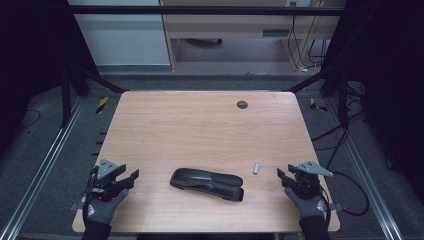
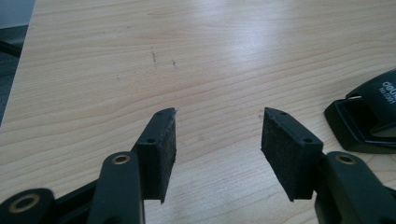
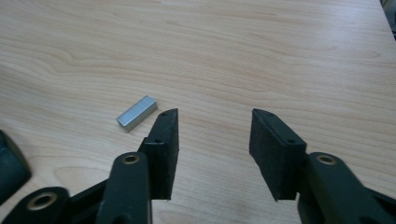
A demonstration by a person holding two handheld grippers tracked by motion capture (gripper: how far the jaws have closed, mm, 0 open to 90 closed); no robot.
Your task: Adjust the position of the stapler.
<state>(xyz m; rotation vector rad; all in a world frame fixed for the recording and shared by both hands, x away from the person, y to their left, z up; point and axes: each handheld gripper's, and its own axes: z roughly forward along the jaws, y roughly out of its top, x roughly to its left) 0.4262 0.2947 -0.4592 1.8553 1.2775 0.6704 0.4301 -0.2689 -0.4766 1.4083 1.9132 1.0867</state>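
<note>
A black stapler (image 1: 207, 183) lies flat near the front middle of the wooden table (image 1: 200, 125); its end shows at the right edge of the left gripper view (image 2: 369, 121). A small silver block of staples (image 1: 256, 169) lies to the stapler's right, and in the right gripper view the block (image 3: 136, 112) sits just left of the left jaw. My left gripper (image 1: 131, 178) rests at the front left, open, nothing between its pads (image 2: 217, 144). My right gripper (image 1: 281, 176) sits at the front right, open and empty (image 3: 214, 140).
A dark round grommet (image 1: 242, 104) sits in the table's far right part. Metal rails run along both sides of the table, cables trail on the floor at the right, and furniture stands beyond the far edge.
</note>
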